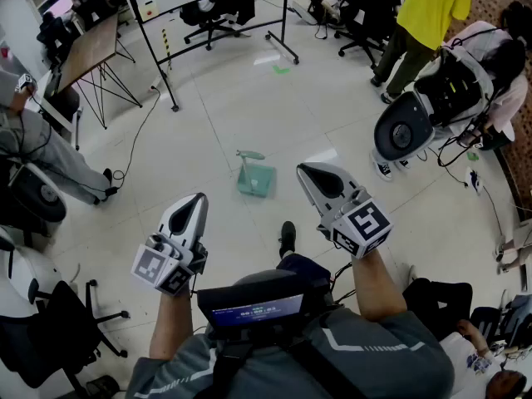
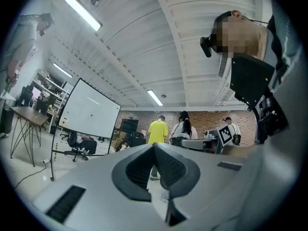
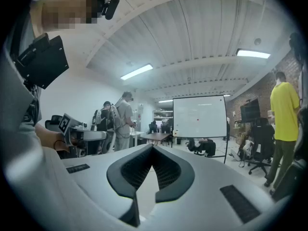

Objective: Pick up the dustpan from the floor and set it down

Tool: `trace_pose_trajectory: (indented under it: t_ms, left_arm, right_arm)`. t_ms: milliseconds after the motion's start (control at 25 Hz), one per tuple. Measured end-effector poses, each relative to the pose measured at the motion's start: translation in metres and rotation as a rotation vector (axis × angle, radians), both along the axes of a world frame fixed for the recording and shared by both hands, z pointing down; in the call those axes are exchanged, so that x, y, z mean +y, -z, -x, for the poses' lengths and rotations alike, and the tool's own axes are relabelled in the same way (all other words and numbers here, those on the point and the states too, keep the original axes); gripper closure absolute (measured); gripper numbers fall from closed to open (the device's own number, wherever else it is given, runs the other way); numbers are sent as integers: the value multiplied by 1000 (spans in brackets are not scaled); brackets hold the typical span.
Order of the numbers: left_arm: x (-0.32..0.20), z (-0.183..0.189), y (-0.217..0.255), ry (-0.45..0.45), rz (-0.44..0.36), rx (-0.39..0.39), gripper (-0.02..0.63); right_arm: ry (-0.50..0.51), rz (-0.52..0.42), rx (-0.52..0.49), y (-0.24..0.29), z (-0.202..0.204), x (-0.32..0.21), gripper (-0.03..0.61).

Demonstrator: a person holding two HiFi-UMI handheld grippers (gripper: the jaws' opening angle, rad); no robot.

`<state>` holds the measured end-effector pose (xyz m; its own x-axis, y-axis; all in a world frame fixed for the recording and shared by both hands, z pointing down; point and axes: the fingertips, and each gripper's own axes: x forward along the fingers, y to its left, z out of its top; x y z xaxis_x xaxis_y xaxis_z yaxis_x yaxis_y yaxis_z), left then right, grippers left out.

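Plainly nothing is lifted yet. In the head view the teal dustpan sits on the floor in front of the person, and its thin handle seems to run away from them, with the pan end nearer. The right gripper shows just to the right of the dustpan and the left gripper lies further off to its left, so I'd judge the right hand the nearer one. Both are held level, well above the dustpan, so a reach would have to go forward and down. In the left gripper view the left tongs are together with nothing between them. They look across the room at a whiteboard, and the dustpan is out of sight below. In the right gripper view the right tongs are likewise closed and empty, and no dustpan shows there either.
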<state>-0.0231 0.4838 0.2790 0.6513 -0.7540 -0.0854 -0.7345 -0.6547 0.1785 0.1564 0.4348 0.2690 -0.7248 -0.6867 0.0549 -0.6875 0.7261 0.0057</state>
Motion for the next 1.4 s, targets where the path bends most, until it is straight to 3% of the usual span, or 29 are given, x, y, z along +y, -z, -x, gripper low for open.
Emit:
trace_pose_trajectory:
  t_ms: [320, 640, 1040, 1400]
  left_arm:
    - [-136, -34, -5, 26, 32, 9, 594]
    - [-267, -76, 2, 93, -8, -21, 594]
    - [-393, -17, 14, 55, 4, -9, 594]
    - [-420, 8, 12, 8, 10, 17, 594]
  right_arm:
    - [64, -11, -15, -4, -39, -136, 563]
    - [120, -5, -8, -24, -83, -270, 563]
    - [77, 21, -8, -8, -30, -388, 562]
    - [51, 23, -4, -3, 3, -409, 561]
